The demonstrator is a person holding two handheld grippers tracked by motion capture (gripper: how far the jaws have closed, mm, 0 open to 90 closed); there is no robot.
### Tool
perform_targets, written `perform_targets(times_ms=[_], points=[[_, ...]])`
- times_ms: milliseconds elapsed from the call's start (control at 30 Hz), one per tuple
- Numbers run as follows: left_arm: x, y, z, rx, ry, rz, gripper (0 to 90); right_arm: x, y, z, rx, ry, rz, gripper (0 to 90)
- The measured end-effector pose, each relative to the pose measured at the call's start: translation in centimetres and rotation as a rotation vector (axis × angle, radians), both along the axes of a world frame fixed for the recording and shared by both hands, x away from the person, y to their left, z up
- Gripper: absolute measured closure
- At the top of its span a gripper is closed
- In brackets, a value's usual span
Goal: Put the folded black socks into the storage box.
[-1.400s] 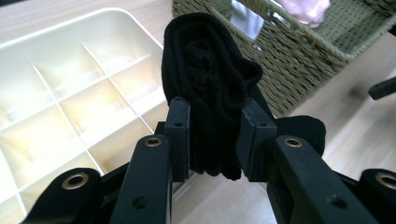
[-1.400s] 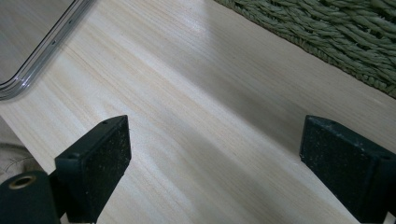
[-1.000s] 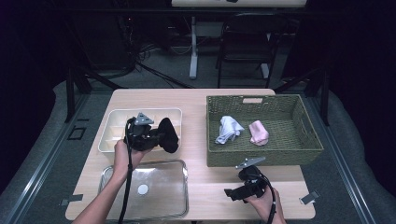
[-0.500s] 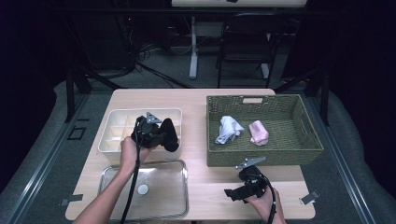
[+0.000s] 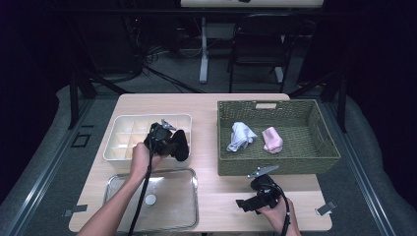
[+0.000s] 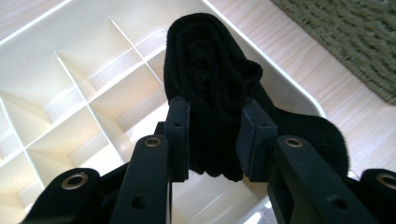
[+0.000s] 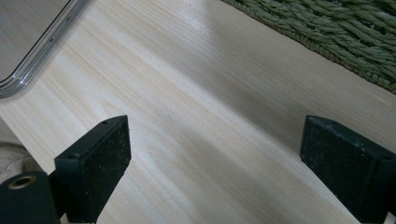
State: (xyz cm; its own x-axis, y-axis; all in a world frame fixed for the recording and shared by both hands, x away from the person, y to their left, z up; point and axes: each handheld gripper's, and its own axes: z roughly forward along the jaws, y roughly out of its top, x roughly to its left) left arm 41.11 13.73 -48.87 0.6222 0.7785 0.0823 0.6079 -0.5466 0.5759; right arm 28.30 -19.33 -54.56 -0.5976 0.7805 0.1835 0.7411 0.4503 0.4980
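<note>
Over the near right corner of the cream divided tray [image 5: 125,129], the left gripper [image 5: 164,140] is clamped on a rolled black sock [image 6: 210,93], its two black pads pressing the soft, ribbed roll from both sides while the loose dark end bulges past the tray's rounded rim. The tray is hard plastic, cut by thin walls into square cells; from the left gripper view the sock hangs above the cells by the corner, and I cannot tell whether it touches a divider beneath. Just in front of the tray lies a shallow clear tray [image 5: 187,211] with a shiny rim and a small white round thing (too small to name) inside it. To the right stands a woven green basket [image 5: 295,160], coarse and rectangular, holding a crumpled white cloth [image 5: 241,135] and a pink rolled piece [image 5: 272,139] side by side. The right gripper [image 5: 248,204] rests low on the pale wooden table [image 5: 216,196] in front of the basket, its jaws spread wide with nothing but bare wood grain between them; the basket's braided wall crosses the top of its view, partly cut off.
</note>
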Motion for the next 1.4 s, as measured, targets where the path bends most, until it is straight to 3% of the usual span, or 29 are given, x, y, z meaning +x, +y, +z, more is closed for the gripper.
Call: perform_targets(times_ms=[167,467,533,733,767,867,967,1033,1133,1200,1400], points=[[0.3,-0.7,-0.7,0.037,0.013,-0.012,69.0,0.1,0.0,-0.1,-0.004,0.010,0.011,8.3],[0.5,-0.9,-1.2,0.060,0.027,-0.032,68.2,0.0,0.3,-0.1,0.001,-0.002,0.004,8.3],[0.5,-0.7,-1.0,0.051,0.032,-0.030,65.8,0.0,0.2,0.0,-0.003,0.002,0.011,8.4],[0.8,0.7,0.6,-0.047,0.058,-0.005,46.5,0.0,0.0,-0.1,0.010,-0.003,-0.012,8.7],[1.0,0.9,0.9,-0.060,0.057,-0.003,44.3,0.1,-0.1,0.0,0.001,0.006,0.007,8.7],[1.8,1.3,1.4,-0.096,0.094,-0.007,39.3,0.1,0.1,-0.1,-0.002,0.009,0.018,8.8],[3.1,1.3,1.2,-0.119,0.174,-0.005,31.5,0.1,0.3,-0.1,-0.005,0.007,0.023,8.9],[3.8,1.1,0.9,-0.115,0.235,-0.029,30.5,0.0,0.3,-0.1,0.003,0.003,0.015,8.9],[4.2,0.4,0.5,-0.069,0.257,-0.042,34.9,0.0,0.2,-0.1,0.000,0.016,0.017,9.1],[4.1,0.1,0.3,-0.059,0.263,-0.049,45.8,0.1,0.1,-0.1,-0.001,0.017,0.024,9.3],[3.2,-0.5,-0.3,-0.020,0.219,-0.068,63.5,0.1,0.2,-0.2,0.000,0.019,0.025,9.7]])
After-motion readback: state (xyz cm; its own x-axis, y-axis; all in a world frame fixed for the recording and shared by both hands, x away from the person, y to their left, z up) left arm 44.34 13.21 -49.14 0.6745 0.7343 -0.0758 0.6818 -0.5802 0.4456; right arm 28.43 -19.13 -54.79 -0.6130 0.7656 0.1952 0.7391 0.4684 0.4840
